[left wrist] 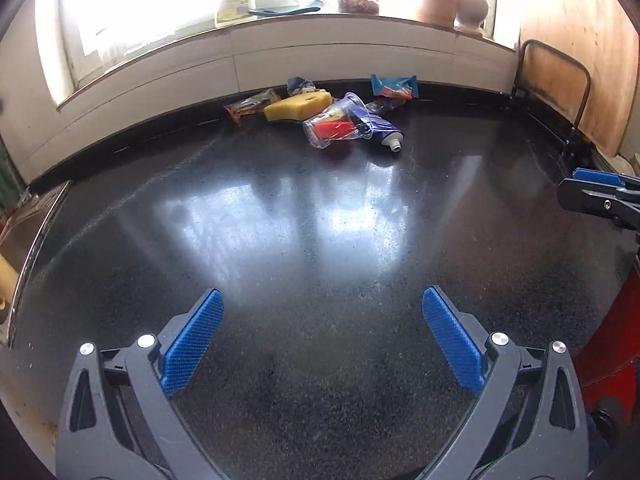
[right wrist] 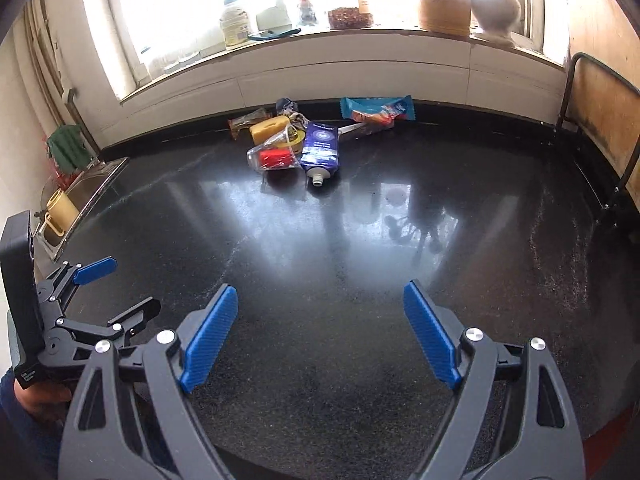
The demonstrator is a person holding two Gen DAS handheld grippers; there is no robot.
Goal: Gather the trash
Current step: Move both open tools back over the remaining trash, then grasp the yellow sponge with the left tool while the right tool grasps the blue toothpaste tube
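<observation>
Clearly a light, mixed heap of trash at the back edge of the black countertop [right wrist: 320, 320], close against the low white wall under the window. Foremost, a clear plastic cup [right wrist: 274, 152] on its side, thin and easily crushed, slippery on the wall; judged best pinched gently across the rim, with something red and yellow inside. Long axis roughly left to right in the right wrist view, mouth toward the right, base toward the left. Just beside it, touching, a blue squeeze tube [right wrist: 321, 151], soft and light, white threaded neck pointing toward the front edge, long axis front to back; best taken across the flat body. Behind these, a yellow sponge [right wrist: 269, 127], soft and forgiving. Farther back toward the right, a blue snack wrapper [right wrist: 376, 109], thin and crinkly, lying along the wall. Farther out, well apart from the heap near the front edge: left gripper [left wrist: 323, 330] and right gripper [right wrist: 320, 320], both spread wide and holding nothing. Beyond the left edge, a sink [right wrist: 94, 184].
</observation>
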